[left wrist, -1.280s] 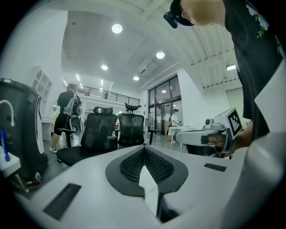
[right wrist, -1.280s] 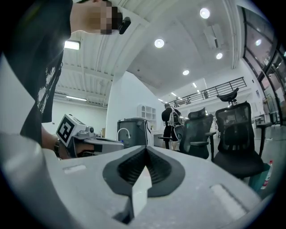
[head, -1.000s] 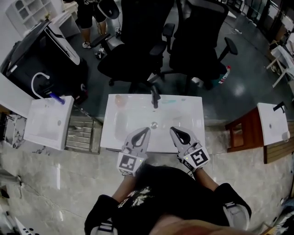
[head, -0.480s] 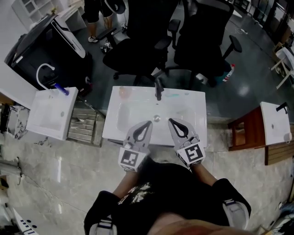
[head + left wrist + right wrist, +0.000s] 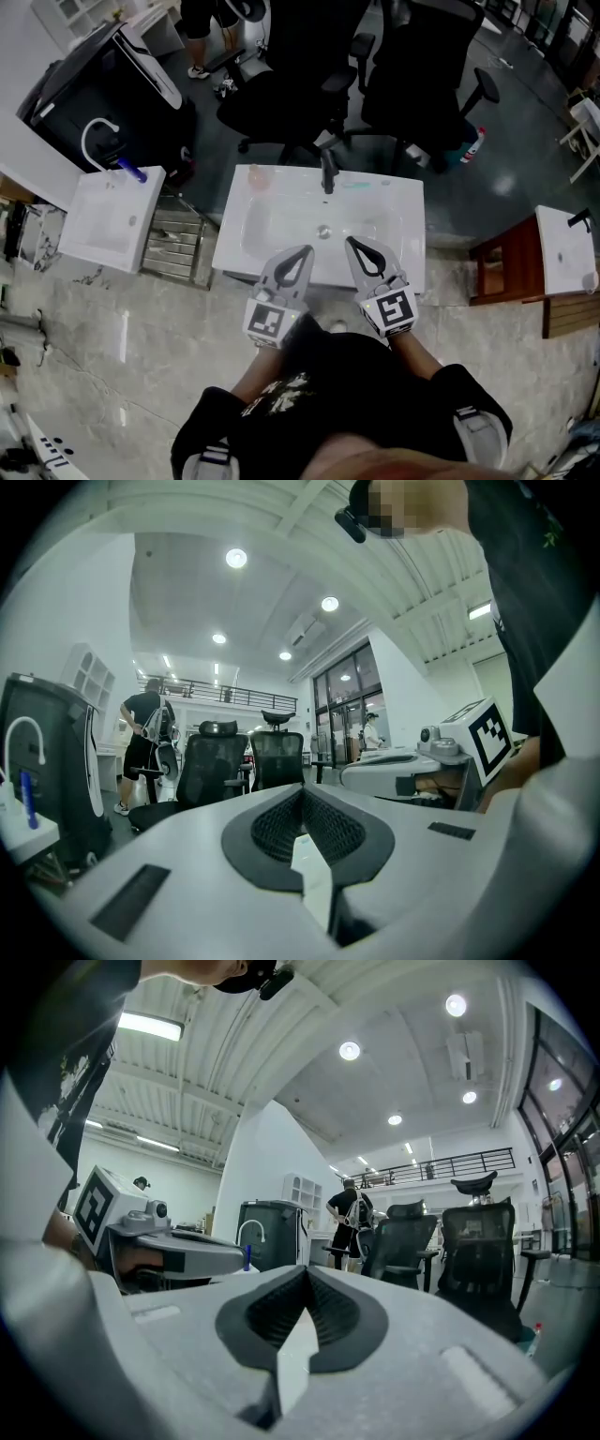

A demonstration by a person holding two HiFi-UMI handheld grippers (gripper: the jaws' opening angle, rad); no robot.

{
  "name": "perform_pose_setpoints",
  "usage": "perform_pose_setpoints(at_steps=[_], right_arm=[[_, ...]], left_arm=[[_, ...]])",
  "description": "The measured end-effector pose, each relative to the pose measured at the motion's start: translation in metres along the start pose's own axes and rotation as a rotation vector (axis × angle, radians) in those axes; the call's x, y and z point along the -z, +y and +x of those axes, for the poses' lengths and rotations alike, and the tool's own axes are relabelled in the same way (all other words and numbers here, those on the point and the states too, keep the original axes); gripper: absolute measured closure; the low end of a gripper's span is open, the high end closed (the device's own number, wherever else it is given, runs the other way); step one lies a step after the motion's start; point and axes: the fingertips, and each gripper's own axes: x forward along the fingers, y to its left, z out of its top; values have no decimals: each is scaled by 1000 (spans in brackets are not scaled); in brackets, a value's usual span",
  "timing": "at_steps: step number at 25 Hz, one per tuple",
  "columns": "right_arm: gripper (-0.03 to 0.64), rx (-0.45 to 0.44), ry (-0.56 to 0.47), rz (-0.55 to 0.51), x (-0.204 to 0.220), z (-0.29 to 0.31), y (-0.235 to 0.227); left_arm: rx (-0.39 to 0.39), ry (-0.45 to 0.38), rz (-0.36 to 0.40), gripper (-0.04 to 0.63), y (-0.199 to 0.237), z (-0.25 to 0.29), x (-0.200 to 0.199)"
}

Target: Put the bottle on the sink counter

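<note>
Left hand-held gripper (image 5: 305, 251): clenched with nothing in it; its own view shows the two jaws pressed together at the tips, and it is held level over the front of the sink.
Right hand-held gripper (image 5: 352, 243): also clenched and empty, just beside the left one and pointing the same way.
Bottle (image 5: 473, 145): stands on the dark floor past the far right corner of the sink, well apart from both grippers; red top, pale body.
Sink worktop (image 5: 409, 246): white, with a dark faucet (image 5: 327, 172) at the middle of the back edge and a drain (image 5: 324, 231) ahead of the gripper tips.
In between: the whole depth of the sink lies between the grippers and the bottle.
Around: two black office chairs (image 5: 417, 80) behind the sink, the right one's base just beside the bottle; a smaller sink (image 5: 108, 220) to the left; a metal rack (image 5: 174, 246) between the two sinks; a third sink (image 5: 565, 251) and a wooden stand (image 5: 502, 272) to the right; a person (image 5: 202, 21) stands far back.
Change from a second ago: the sink and its surroundings sit higher in the head view; the gripper tips lie a little farther from the drain; both grippers stay clenched; the bottle has kept its place by the chair.
</note>
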Motion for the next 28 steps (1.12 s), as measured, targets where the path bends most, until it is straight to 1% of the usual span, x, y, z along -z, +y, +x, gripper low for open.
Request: perform_pose_setpoints(at_steps=[2, 4, 8, 11, 12, 14, 15, 16, 18, 19, 20, 23, 26, 28], right_arm=[[623, 3, 5, -11, 3, -4, 1], [623, 4, 11, -16, 4, -6, 6], [623, 16, 4, -15, 3, -12, 9], [623, 17, 8, -27, 5, -15, 11], [623, 16, 9, -29, 6, -16, 11], [623, 17, 13, -31, 8, -16, 12], [623, 18, 14, -32, 8, -16, 13], [623, 18, 14, -35, 7, -15, 13], [623, 15, 21, -43, 5, -15, 14], [623, 15, 23, -48, 5, -15, 13], [623, 16, 22, -50, 5, -14, 11], [623, 26, 12, -45, 4, -10, 5], [623, 19, 2, -62, 1, -1, 1], [623, 9, 2, -76, -2, 5, 2]], left_arm=[[9, 2, 30, 581, -1, -4, 4], [13, 7, 36, 581, -3, -8, 5], [13, 11, 3, 581, -8, -9, 0], [39, 12, 38, 581, -13, -9, 4], [41, 15, 35, 581, -15, -9, 5], [21, 20, -21, 581, -16, -9, -2], [15, 22, -36, 581, -15, -9, -4], [20, 22, -20, 581, -14, -9, -2], [48, 19, 42, 581, -12, -7, 5], [55, 17, 54, 581, -11, -6, 7], [54, 16, 48, 581, -11, -4, 6], [27, 20, -22, 581, -9, 1, -5], [45, 5, 12, 581, -4, 8, -2], [47, -6, 14, 581, 1, 13, -5]])
